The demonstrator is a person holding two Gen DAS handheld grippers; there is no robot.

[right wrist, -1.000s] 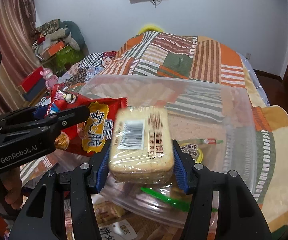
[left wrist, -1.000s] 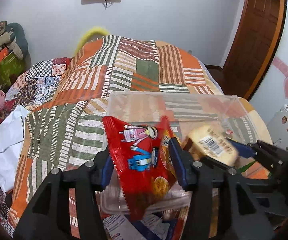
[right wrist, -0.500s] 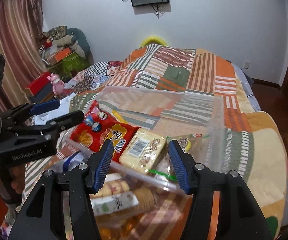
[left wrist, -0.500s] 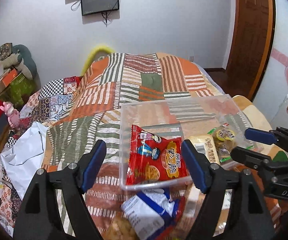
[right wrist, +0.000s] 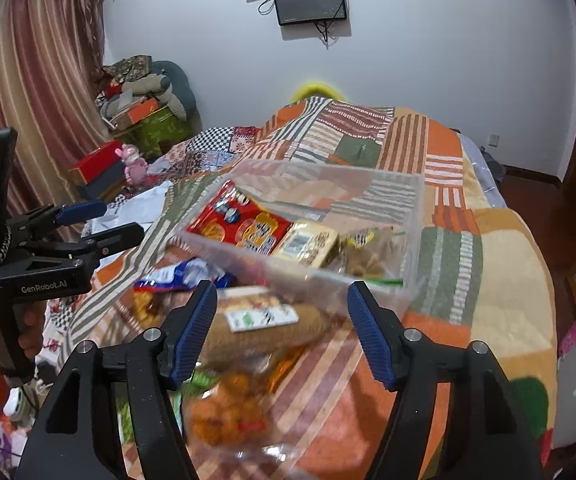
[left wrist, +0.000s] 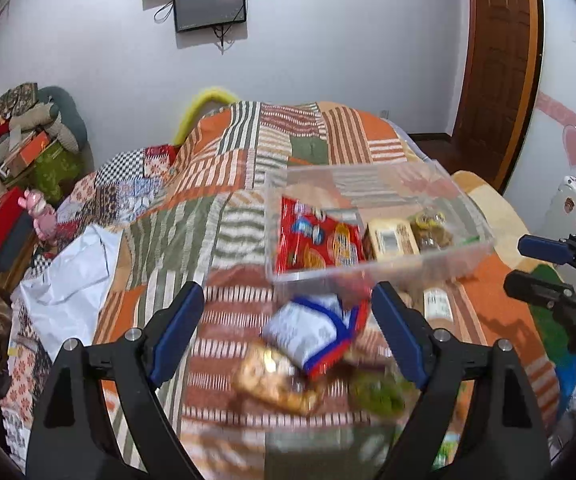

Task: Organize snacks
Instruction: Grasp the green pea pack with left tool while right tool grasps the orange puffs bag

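We hold both claws, left (left wrist: 284, 332) and right (right wrist: 282, 330), wide and empty over loose snack packets (left wrist: 315, 336); crinkly wrappers may slip, or nudge the clear bin (right wrist: 411, 216).

One clear bin (left wrist: 383, 268); three snack packs inside (left wrist: 319, 236); two grippers (left wrist: 288, 332).

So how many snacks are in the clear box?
3 that I can see. The red bag lies at the left of the box, the yellow cake in the middle, and the brown cookies on the right. More may hide underneath.
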